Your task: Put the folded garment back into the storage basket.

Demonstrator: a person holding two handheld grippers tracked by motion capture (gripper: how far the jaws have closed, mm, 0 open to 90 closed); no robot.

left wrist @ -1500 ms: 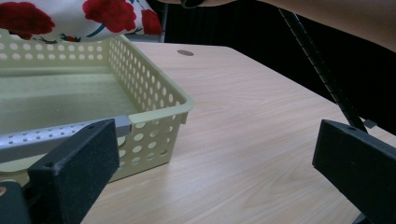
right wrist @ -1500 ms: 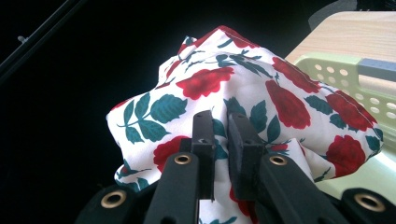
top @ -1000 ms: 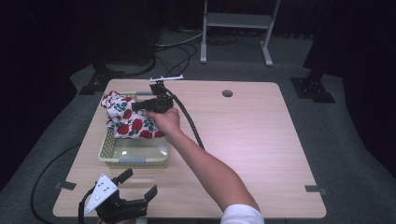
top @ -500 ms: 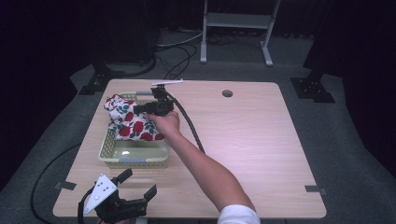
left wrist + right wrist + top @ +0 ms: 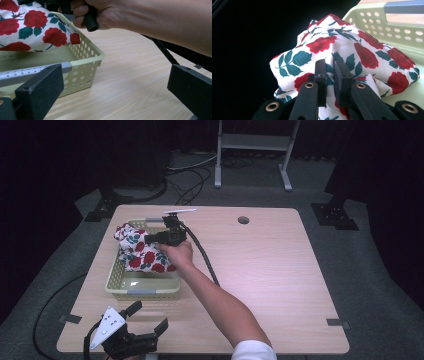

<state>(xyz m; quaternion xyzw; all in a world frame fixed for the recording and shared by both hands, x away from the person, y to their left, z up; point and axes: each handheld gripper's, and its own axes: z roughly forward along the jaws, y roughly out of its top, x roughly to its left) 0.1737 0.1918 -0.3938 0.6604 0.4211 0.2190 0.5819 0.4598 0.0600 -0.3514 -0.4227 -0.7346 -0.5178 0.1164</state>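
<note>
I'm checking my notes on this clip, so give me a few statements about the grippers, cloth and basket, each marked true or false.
1. The right gripper is shut on the cloth. True.
2. The left gripper is shut on the basket. False: its jaws stand wide open, near the table's front edge, holding nothing.
3. The cloth is white with red roses and green leaves. True.
4. The basket is blue. False: it is pale yellow-green with a grey handle.
5. The cloth lies flat on the table. False: it is bunched up in the basket and over its far rim.

no readable text, label, brand, number or sign stands on anything in these pictures.
</note>
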